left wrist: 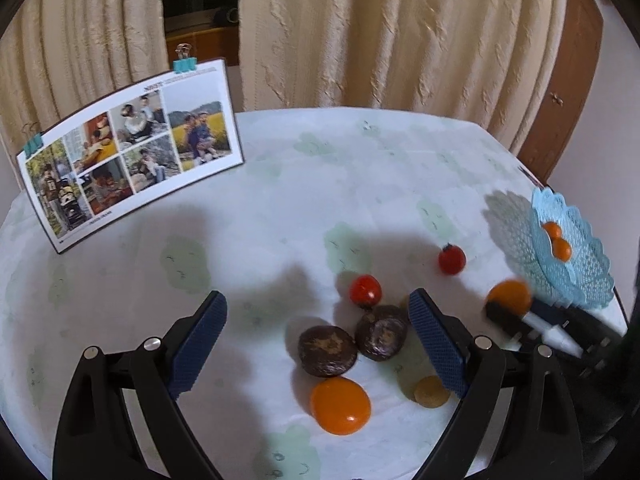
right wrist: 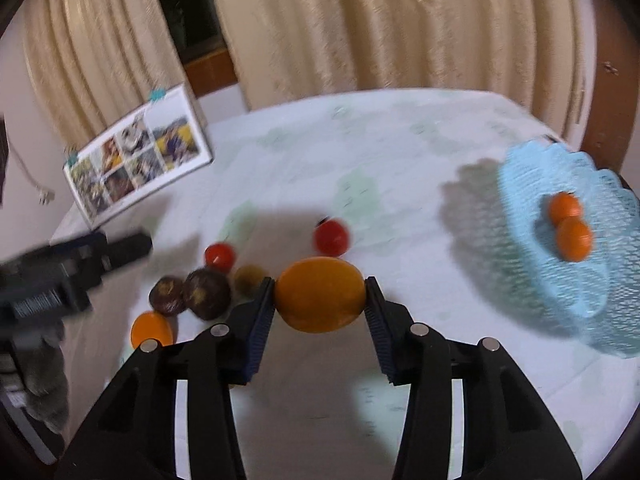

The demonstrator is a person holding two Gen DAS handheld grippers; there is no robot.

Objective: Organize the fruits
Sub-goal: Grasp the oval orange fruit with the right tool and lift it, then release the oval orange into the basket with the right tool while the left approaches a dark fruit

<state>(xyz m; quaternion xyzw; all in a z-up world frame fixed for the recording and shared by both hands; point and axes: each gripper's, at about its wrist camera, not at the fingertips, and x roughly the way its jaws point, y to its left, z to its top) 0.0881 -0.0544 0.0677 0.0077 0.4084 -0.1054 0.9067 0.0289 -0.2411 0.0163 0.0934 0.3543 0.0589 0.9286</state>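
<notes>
My right gripper [right wrist: 320, 300] is shut on an orange fruit [right wrist: 320, 294] and holds it above the table, left of the blue lace basket [right wrist: 600, 280], which holds two small orange fruits [right wrist: 570, 226]. In the left wrist view the right gripper [left wrist: 506, 310] holds that fruit [left wrist: 510, 294] beside the basket [left wrist: 580, 280]. My left gripper [left wrist: 318, 316] is open over the table, above two dark brown fruits [left wrist: 328, 350], an orange fruit [left wrist: 340, 405], a small yellow-brown fruit [left wrist: 431, 391] and two red tomatoes [left wrist: 365, 290].
A photo calendar [left wrist: 128, 152] with clips stands at the back left of the round table with a white cloth [left wrist: 320, 184]. Cream curtains hang behind. A wooden chair back [left wrist: 568, 92] stands at the far right.
</notes>
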